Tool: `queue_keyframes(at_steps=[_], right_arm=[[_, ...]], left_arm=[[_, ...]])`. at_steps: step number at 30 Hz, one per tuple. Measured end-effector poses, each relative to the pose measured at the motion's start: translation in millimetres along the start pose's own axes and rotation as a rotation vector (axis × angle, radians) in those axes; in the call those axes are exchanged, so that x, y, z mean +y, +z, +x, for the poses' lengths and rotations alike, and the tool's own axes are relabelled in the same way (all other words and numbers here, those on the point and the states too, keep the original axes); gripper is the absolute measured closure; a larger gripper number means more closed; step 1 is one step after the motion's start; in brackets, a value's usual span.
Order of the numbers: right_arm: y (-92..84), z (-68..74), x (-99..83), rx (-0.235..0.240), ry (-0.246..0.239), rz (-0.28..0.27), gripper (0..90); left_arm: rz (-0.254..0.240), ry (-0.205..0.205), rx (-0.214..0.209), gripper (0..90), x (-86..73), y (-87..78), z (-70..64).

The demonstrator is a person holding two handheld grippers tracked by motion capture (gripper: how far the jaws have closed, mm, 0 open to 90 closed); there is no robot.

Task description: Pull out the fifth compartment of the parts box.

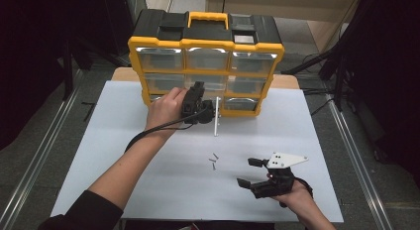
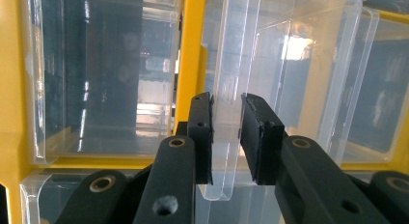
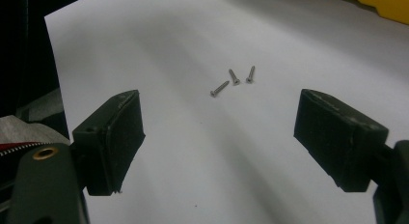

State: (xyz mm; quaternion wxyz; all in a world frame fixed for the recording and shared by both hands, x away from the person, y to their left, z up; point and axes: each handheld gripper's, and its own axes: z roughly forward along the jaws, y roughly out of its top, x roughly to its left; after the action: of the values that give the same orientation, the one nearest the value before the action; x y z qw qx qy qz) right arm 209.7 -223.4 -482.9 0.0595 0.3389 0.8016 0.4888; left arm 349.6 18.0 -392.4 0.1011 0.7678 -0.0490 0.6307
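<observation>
A yellow and black drawer organizer [image 1: 205,41] stands upright at the back of the white table [image 1: 148,180]. My left gripper [image 1: 202,109] is at its bottom row, shut on the front lip of a clear plastic drawer [image 1: 216,117] that sticks out of the cabinet. In the left gripper view the two black pads [image 2: 200,122] pinch that clear drawer's [image 2: 289,64] thin wall beside the yellow frame [image 2: 188,55], the left gripper [image 2: 226,108] pointing straight at it. Three small screws [image 1: 214,162] lie loose mid-table. My right gripper [image 1: 250,171] rests near the front right, open and empty, its jaws [image 3: 217,103] aimed at the screws [image 3: 234,79].
The organizer's other clear drawers [image 1: 161,59] sit closed in their slots. The table's front edge [image 1: 223,221] runs just under the right hand. Metal floor rails [image 1: 34,165] flank the table, and a yellow corner of the organizer [image 3: 386,2] shows at the right gripper view's top right.
</observation>
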Motion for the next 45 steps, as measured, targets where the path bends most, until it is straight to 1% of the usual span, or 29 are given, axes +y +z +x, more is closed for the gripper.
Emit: queue_keyframes(at_steps=[5, 14, 17, 30, 34, 39, 43, 45], right_arm=[[0.3, 0.1, 0.0, 0.0, 0.001, 0.0, 18.8], [0.1, 0.1, 0.0, 0.001, 0.0, -0.001, 18.9], [0.3, 0.0, 0.0, 0.0, 0.001, 0.0, 18.9], [0.2, -0.1, -0.1, 0.0, -0.001, 0.001, 18.9], [0.2, -0.4, -0.2, 0.001, -0.001, -0.002, 18.9], [-0.1, -0.2, 0.0, 0.002, 0.0, -0.005, 19.1], [0.3, -0.3, -0.2, 0.003, -0.001, -0.002, 19.1], [0.2, -0.3, -0.1, 0.003, -0.001, -0.003, 19.1]], left_arm=[[-0.004, -0.003, -0.001, 75.3, -0.2, -0.7, -0.4], [-0.008, 0.003, -0.004, 75.3, -1.1, -5.6, -0.9], [-0.012, -0.003, -0.002, 75.3, -1.5, -6.1, -1.4], [-0.009, 0.016, -0.004, 75.5, 0.3, -11.7, -2.5], [-0.012, 0.011, 0.001, 75.5, -1.1, -13.0, -3.4], [-0.008, 0.018, -0.004, 75.5, 0.2, -15.6, -3.4], [0.0, 0.029, 0.003, 75.5, 0.9, -18.0, -4.5], [0.0, 0.023, 0.009, 75.5, 1.0, -18.5, -5.8]])
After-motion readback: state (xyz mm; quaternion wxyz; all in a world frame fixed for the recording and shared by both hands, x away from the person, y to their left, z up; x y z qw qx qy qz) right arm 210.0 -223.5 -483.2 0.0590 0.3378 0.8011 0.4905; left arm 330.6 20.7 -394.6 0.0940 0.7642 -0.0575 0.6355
